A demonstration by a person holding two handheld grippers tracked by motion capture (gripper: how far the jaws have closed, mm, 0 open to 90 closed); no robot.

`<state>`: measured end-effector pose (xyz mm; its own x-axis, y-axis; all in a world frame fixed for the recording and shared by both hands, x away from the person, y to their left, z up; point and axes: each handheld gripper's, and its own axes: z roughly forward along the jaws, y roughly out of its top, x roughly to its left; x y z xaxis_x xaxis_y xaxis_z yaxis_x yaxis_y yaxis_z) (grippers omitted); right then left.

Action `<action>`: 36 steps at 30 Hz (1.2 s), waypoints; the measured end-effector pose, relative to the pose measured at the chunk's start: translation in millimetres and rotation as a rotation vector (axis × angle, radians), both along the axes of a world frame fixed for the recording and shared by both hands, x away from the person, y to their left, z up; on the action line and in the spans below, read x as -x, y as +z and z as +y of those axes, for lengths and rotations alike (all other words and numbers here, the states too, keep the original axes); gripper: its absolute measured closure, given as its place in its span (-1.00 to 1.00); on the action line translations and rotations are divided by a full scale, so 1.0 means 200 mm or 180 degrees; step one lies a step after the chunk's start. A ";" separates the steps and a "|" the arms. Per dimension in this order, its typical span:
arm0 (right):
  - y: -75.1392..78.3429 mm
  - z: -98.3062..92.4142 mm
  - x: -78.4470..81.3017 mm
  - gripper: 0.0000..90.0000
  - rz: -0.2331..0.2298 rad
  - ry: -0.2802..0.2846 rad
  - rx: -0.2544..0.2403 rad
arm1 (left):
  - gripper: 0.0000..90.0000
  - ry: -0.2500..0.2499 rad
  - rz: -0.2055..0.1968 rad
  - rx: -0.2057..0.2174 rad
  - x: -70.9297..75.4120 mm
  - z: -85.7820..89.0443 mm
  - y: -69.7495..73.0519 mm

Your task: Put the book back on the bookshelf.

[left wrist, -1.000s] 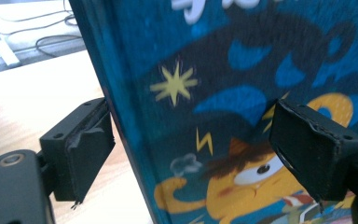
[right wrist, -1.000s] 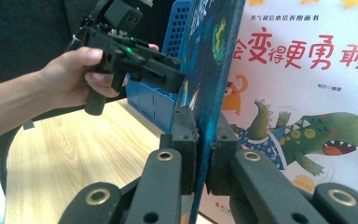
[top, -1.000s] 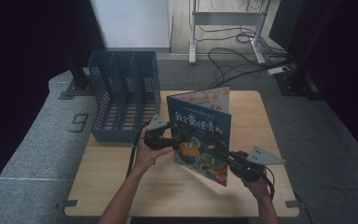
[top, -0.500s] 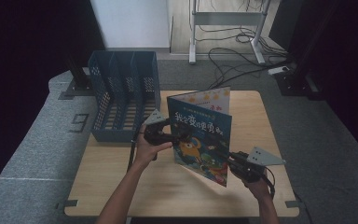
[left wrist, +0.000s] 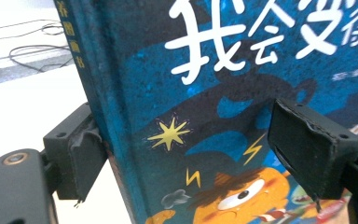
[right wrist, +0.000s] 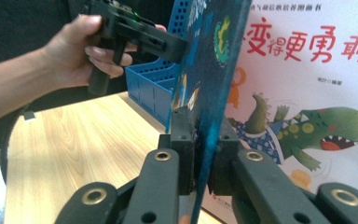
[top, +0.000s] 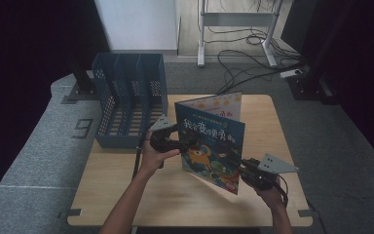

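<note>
A dark blue picture book [top: 213, 146] with white lettering stands upright over the middle of the wooden table [top: 175, 204]. My right gripper [top: 242, 168] is shut on its lower right corner. In the right gripper view both pads [right wrist: 184, 140] press on the cover's edge, and the jaws have just eased a touch wider with the book still between them. My left gripper [top: 187, 143] is open at the book's spine side. Its jaws stand wide apart, one beside the spine [left wrist: 98, 93] and one in front of the cover [left wrist: 205, 84]. A second book [right wrist: 307, 93] with a green dinosaur stands just behind.
A blue slotted file rack [top: 126, 105] stands at the table's back left, close to the left hand [top: 153, 153]. Beyond the table's far edge are floor cables [top: 243, 63] and a metal stand's legs [top: 233, 19]. Bare tabletop lies in front of the book.
</note>
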<state>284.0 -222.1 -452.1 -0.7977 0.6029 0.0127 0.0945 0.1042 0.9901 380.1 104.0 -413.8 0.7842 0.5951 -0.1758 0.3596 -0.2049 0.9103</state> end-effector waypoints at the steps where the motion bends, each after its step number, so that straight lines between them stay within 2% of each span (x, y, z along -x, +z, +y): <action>1: 0.00 0.00 0.00 0.77 0.0004 -0.0031 0.0029 | -0.66 0.0001 -0.0017 -0.0003 0.01 0.00 0.00; 5: -0.02 0.00 -0.02 0.72 0.0028 -0.0103 0.0017 | -0.65 0.0003 -0.0043 0.0003 0.02 0.00 0.00; 6: -0.02 0.00 -0.02 0.67 0.0014 -0.0202 0.0068 | -0.64 -0.0008 -0.0047 0.0005 0.02 0.00 0.00; 10: -0.03 -0.01 -0.03 0.62 0.0008 -0.0247 0.0103 | -0.64 -0.0018 -0.0081 0.0001 0.04 -0.01 0.01; 12: -0.04 0.00 -0.03 0.55 0.0001 -0.0293 0.0192 | -0.64 -0.0037 -0.0114 -0.0005 0.06 -0.01 0.01; 16: -0.06 0.01 -0.04 0.54 0.0030 -0.0291 0.0291 | -0.63 -0.0092 -0.0185 0.0029 0.09 -0.02 0.02; 19: -0.07 0.01 -0.05 0.51 0.0058 -0.0277 0.0278 | -0.62 -0.0088 -0.0248 0.0043 0.10 -0.03 0.03; 27: -0.08 -0.04 -0.06 0.49 0.0116 -0.0331 0.0134 | -0.57 -0.0099 -0.0268 0.0051 0.09 -0.05 0.04; 36: -0.08 -0.07 -0.06 0.41 0.0152 -0.0397 0.0081 | -0.50 -0.0137 -0.0353 0.0011 0.12 -0.08 0.04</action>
<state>296.8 -235.3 -468.5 -0.7153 0.6980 0.0323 0.1553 0.1137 0.9813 355.8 87.7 -404.9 0.8239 0.5598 -0.0885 0.2475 -0.2149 0.9448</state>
